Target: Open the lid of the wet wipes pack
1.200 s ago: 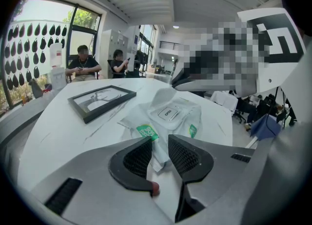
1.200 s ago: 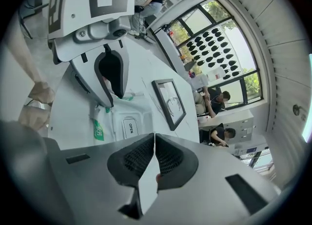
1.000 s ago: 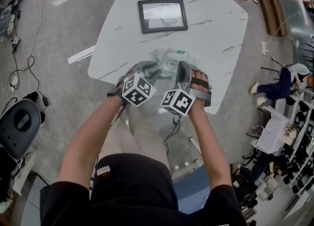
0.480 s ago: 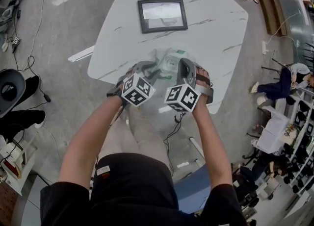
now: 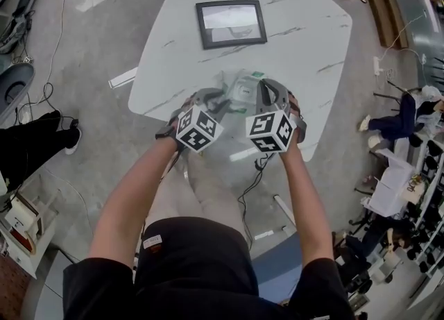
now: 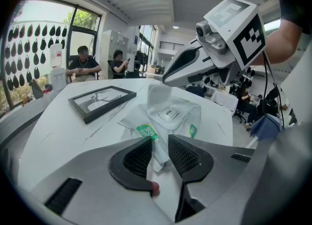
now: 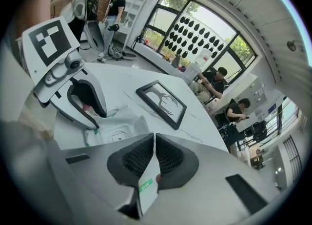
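Observation:
The wet wipes pack (image 5: 239,89) is a clear soft pack with green labels, lying near the table's front edge. Its white lid (image 6: 168,113) faces up, and a white flap stands raised at the lid's far side. My left gripper (image 5: 222,98) is shut on the pack's crimped near end, with film bunched between its pads (image 6: 181,155). My right gripper (image 5: 261,91) is shut on the pack's other edge. A thin strip with a green label (image 7: 147,186) runs down between its closed jaws. Each gripper view shows the other gripper at the pack (image 7: 114,127).
A black picture frame (image 5: 231,22) lies farther back on the white marble table (image 5: 305,41). The table's front edge is right under my hands. People sit at desks beyond the table, and someone's dark legs (image 5: 31,146) are on the floor at the left.
My right gripper has rolled about its own axis, so its marker cube now faces up more squarely. The left gripper has stayed put. The person on the floor at the left has shifted.

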Action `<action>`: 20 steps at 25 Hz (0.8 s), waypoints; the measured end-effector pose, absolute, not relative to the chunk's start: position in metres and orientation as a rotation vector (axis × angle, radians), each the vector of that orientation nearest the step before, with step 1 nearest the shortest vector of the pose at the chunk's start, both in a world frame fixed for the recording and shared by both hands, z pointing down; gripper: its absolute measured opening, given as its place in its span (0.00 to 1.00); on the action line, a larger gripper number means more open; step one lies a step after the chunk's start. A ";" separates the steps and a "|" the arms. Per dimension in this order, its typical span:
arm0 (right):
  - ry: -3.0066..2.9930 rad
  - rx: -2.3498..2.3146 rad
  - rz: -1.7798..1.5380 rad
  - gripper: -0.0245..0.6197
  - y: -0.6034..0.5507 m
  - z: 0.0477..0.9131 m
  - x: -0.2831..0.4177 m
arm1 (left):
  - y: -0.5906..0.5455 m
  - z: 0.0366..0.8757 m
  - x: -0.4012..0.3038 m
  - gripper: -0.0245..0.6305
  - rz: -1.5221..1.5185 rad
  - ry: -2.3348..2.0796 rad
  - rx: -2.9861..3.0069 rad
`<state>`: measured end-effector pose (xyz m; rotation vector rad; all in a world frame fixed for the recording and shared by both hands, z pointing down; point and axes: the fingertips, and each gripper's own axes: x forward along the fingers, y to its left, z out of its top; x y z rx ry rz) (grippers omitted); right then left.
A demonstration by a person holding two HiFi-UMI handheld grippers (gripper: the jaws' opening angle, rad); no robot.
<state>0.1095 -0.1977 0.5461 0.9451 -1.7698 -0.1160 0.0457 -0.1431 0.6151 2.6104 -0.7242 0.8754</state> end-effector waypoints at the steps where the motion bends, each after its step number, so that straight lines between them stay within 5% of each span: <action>1: -1.782 0.950 -0.101 0.06 -0.199 0.546 0.110 | -0.143 0.615 0.046 0.22 0.874 -0.723 2.609; 20: -1.945 1.268 0.382 0.04 -0.216 0.575 0.140 | -0.141 0.614 0.046 0.22 0.875 -0.725 2.609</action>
